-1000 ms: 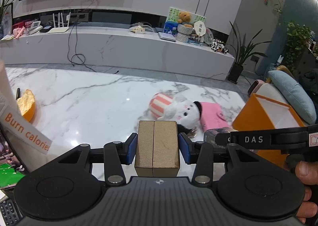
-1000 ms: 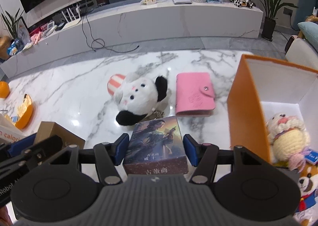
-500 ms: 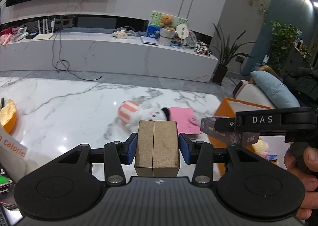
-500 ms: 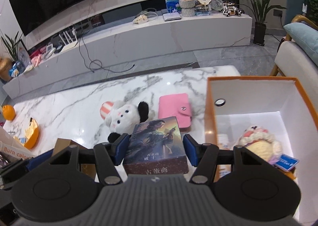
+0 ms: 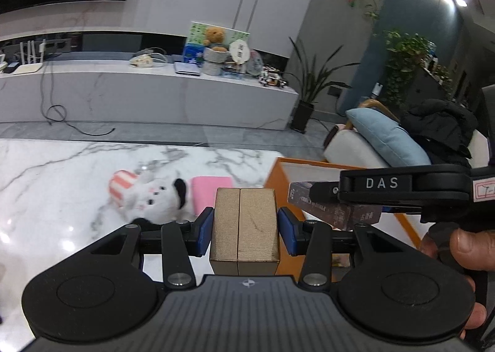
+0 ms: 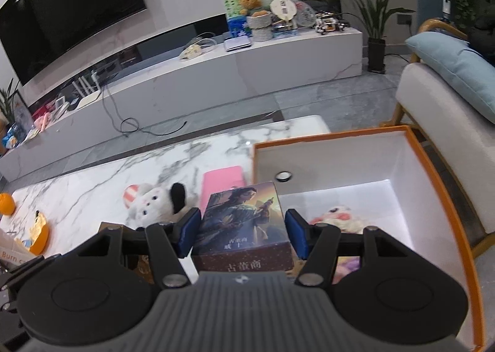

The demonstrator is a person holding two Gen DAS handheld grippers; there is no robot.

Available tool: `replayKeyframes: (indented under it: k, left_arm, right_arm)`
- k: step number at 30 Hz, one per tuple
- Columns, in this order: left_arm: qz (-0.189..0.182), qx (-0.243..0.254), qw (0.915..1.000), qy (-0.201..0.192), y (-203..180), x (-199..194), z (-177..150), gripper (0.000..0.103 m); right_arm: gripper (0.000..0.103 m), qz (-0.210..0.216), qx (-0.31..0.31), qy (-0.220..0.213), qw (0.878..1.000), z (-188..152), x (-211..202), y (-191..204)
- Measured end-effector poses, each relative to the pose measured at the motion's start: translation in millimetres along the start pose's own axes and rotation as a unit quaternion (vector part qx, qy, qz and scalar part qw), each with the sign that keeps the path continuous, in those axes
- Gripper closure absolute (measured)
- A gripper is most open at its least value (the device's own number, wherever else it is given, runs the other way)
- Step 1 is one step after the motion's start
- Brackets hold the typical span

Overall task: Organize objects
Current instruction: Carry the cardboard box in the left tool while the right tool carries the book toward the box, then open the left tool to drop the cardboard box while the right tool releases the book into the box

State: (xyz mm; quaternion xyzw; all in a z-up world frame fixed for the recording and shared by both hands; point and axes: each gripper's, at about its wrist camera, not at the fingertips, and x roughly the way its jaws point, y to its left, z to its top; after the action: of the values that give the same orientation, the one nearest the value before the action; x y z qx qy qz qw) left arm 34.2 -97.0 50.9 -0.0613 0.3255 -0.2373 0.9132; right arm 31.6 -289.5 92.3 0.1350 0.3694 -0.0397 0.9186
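My left gripper (image 5: 246, 228) is shut on a gold box (image 5: 244, 222) and holds it above the marble table (image 5: 62, 172). My right gripper (image 6: 243, 233) is shut on a dark picture box (image 6: 243, 225) with a painted figure, over the near left edge of the open orange storage box (image 6: 433, 185). In the left wrist view the right gripper (image 5: 334, 212) and its box (image 5: 328, 212) are just right of mine, in front of the orange box (image 5: 278, 172). A plush doll (image 6: 337, 216) lies inside.
A white plush toy (image 6: 154, 206) with a striped ball and a pink wallet (image 6: 221, 182) lie on the table left of the orange box. An orange bowl (image 6: 40, 234) sits far left. An armchair with a blue cushion (image 6: 458, 64) stands to the right.
Both grippers have lifted and moved right toward the orange box, each keeping its box. The picture box now hangs over the orange box's near left edge.
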Motion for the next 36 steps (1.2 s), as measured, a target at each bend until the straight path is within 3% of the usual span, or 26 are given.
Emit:
replayKeyframes:
  k: [13,20,31,36]
  left_arm:
    - [-0.06,0.016,0.998,-0.003,-40,21,-6,0.051]
    - [-0.094,0.059,0.9937,-0.015,-68,21,-13,0.051]
    - [-0.131,0.099,0.9864,-0.003,-101,27,-27,0.051]
    - [-0.134,0.112,0.9843,0.024,-110,40,-37,0.051]
  right_arm:
    - [0.041,-0.031,0.023,-0.006,0.999,3,-7,-49]
    - [0.041,-0.049,0.038,-0.011,0.998,6,-10,-75]
    - [0.041,-0.065,0.042,-0.008,0.997,7,-12,-97]
    - [0.041,-0.073,0.026,0.005,0.997,3,-6,-97]
